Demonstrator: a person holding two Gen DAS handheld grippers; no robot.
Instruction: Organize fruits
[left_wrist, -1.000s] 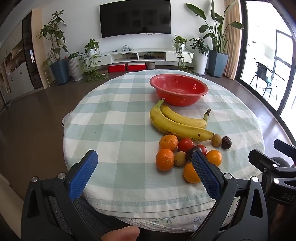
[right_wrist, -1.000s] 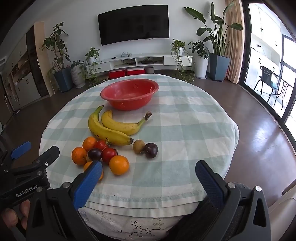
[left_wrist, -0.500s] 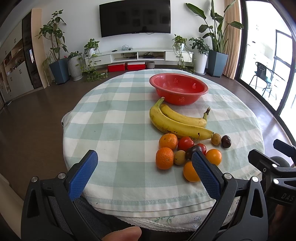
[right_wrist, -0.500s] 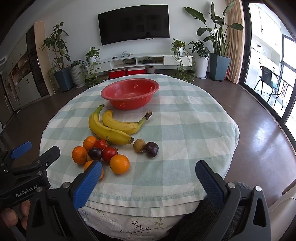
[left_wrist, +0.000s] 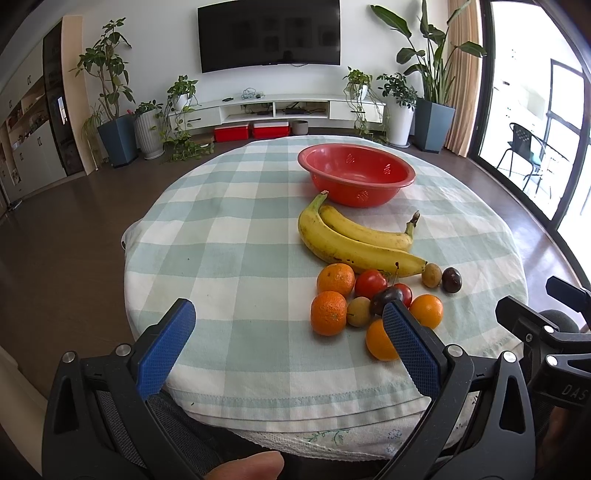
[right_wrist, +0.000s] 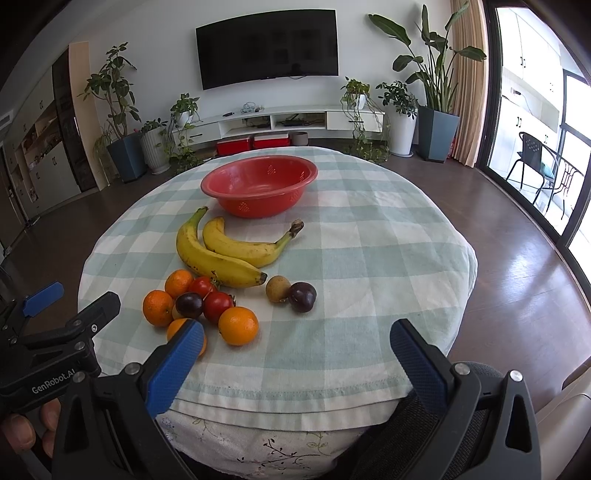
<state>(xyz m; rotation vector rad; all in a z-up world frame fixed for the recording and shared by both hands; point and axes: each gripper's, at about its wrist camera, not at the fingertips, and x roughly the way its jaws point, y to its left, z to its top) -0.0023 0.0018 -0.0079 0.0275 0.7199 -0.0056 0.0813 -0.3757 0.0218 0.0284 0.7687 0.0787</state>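
Note:
A red perforated bowl (left_wrist: 356, 173) (right_wrist: 260, 184) stands empty at the far side of a round table with a checked cloth (left_wrist: 229, 229). Two bananas (left_wrist: 351, 247) (right_wrist: 221, 254) lie in front of it. Nearer lie several oranges (left_wrist: 328, 312) (right_wrist: 238, 325), two tomatoes (right_wrist: 218, 304), dark plums (right_wrist: 302, 296) and small brown fruits (right_wrist: 277, 288). My left gripper (left_wrist: 290, 339) is open and empty, above the near table edge, left of the fruit. My right gripper (right_wrist: 297, 352) is open and empty, near the front edge.
The table edge drops to a dark wood floor (right_wrist: 517, 258). Potted plants (left_wrist: 110, 110), a TV (left_wrist: 269, 35) and a low white console (left_wrist: 273, 110) line the far wall. A glass door (right_wrist: 535, 129) is at the right.
Both grippers have edged slightly forward toward the fruit. The fruit and bowl have not moved.

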